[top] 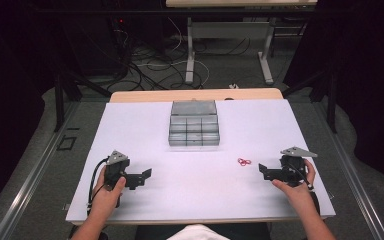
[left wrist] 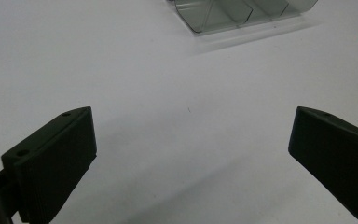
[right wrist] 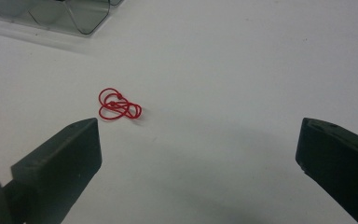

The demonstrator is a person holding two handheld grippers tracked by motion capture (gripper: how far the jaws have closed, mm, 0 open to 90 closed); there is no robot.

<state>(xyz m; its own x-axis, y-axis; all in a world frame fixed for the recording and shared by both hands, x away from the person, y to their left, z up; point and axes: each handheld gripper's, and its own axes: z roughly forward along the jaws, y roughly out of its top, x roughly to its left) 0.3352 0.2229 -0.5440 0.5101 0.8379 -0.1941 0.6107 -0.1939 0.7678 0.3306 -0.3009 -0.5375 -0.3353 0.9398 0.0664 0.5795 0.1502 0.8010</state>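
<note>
A white table (top: 130,130) carries a clear compartment box (top: 194,129) at its far middle and a small red tangle of wire (top: 244,162) lying loose near the right gripper (top: 266,172). Nothing looks started. The right gripper and the left gripper (top: 142,177) both gape wide, holding nothing.

I hold my left gripper (top: 142,178) and right gripper (top: 265,171) low over the white table (top: 145,125), well apart. A grey compartment box (top: 194,124) sits ahead at the middle; small red loops (top: 244,162) lie near my right gripper.
</note>
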